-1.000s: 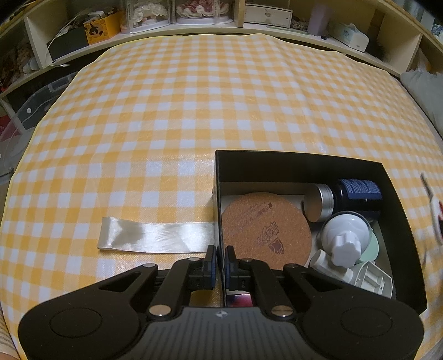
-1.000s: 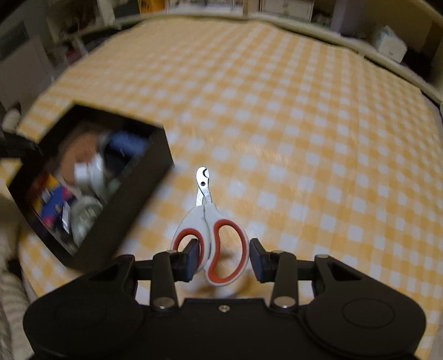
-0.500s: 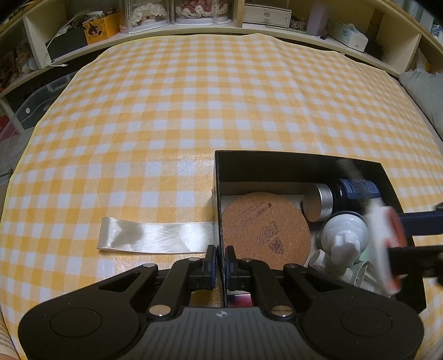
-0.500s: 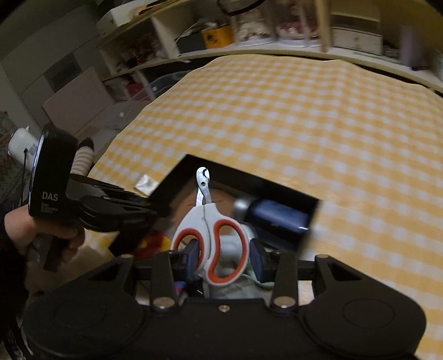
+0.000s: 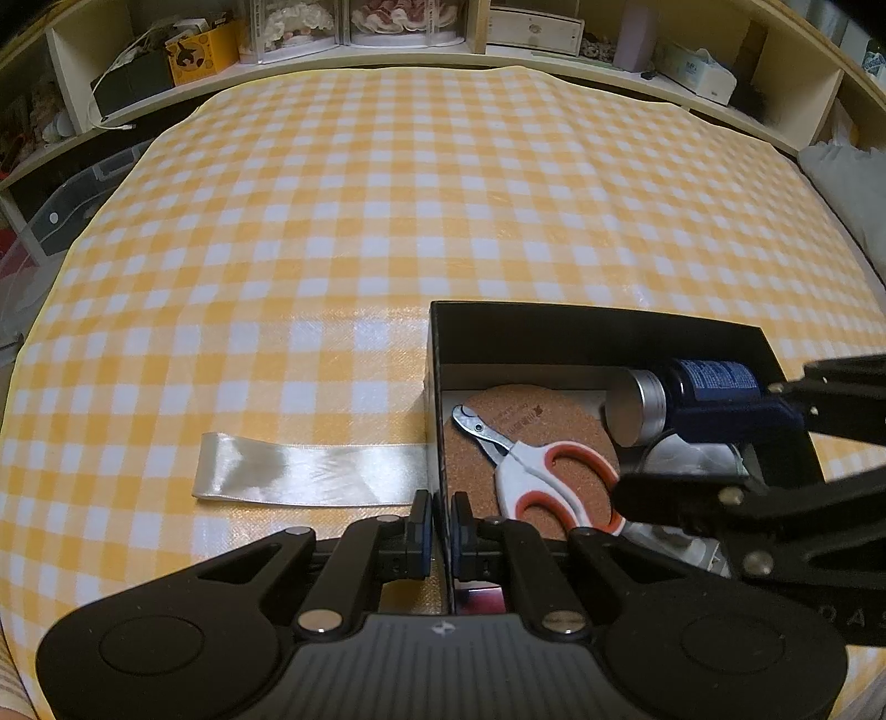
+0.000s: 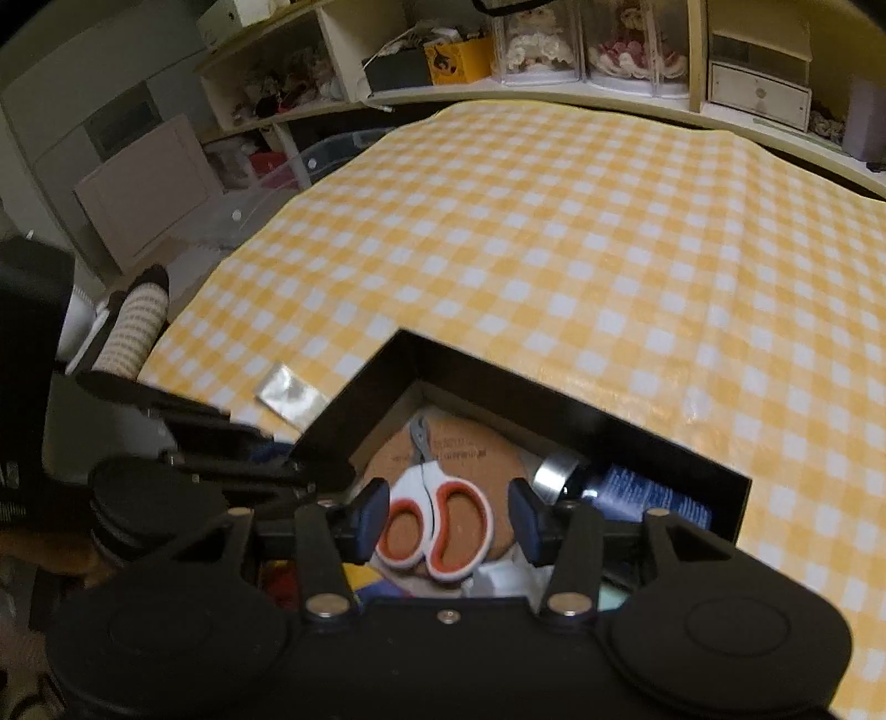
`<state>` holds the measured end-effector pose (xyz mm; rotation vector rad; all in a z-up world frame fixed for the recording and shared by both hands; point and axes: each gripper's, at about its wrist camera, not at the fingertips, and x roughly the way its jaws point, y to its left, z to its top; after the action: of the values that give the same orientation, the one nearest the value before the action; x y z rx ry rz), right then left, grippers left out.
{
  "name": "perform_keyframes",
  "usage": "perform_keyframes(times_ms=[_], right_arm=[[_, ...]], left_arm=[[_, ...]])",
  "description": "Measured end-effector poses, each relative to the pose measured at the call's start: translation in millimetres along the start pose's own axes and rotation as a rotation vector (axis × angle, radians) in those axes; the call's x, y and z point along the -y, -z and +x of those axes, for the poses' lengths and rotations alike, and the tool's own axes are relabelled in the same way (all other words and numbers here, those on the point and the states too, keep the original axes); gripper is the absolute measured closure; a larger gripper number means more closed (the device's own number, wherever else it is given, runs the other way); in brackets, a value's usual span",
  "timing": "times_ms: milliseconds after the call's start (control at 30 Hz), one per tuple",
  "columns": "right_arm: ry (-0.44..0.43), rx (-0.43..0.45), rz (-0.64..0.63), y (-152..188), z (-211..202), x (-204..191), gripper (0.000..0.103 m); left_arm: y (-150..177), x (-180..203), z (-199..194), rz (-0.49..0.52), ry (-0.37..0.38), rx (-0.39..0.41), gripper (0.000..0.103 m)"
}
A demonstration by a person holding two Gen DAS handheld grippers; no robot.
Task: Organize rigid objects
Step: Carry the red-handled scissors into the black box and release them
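My left gripper (image 5: pixel 441 531) is shut on the left wall of the black box (image 5: pixel 598 327), which stands on the yellow checked cloth. Small scissors (image 5: pixel 531 471) with white and red handles lie on the round cork coaster (image 5: pixel 465 459) inside the box. My right gripper (image 6: pixel 447 523) hovers over the box (image 6: pixel 554 399) with its jaws opening. The scissors (image 6: pixel 426 493) lie below and between its pads, free of them, on the coaster (image 6: pixel 476 448). A dark blue bottle (image 5: pixel 709 382) with a silver cap lies along the box's far wall.
A shiny white ribbon strip (image 5: pixel 310 468) lies flat on the cloth just left of the box. White plastic pieces (image 5: pixel 686 454) fill the box's right side under the right gripper. Shelves (image 5: pixel 387 39) full of clutter ring the table's far edge. A person's patterned sleeve (image 6: pixel 133 332) is at the left.
The right gripper carried the scissors from the open cloth over the box, widened its jaws and let them go onto the cork coaster. The left gripper has kept still on the box wall.
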<state>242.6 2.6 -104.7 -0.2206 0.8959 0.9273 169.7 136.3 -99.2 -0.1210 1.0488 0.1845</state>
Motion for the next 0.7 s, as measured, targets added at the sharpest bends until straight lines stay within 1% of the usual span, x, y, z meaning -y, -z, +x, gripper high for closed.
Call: perform_keyframes(times_ms=[167,467,633,700], right_arm=[[-0.004,-0.022,0.002,7.6,-3.3,6.3,0.055],[0.002,-0.027,0.008,12.7,-17.4,5.0,0.055],[0.006,-0.008,0.030,14.2,-34.5,6.0,0.050],[0.012,0.002,0.040,15.6,-43.4,6.2,0.044]], left_arm=[[-0.1,-0.1,0.0,0.000,0.000,0.000,0.096],[0.0,-0.4,0.0,0.000,0.000,0.000,0.096],[0.1,-0.3,0.1,0.000,0.001,0.000,0.096],[0.2,-0.3,0.0,-0.001,0.002,0.000,0.096]])
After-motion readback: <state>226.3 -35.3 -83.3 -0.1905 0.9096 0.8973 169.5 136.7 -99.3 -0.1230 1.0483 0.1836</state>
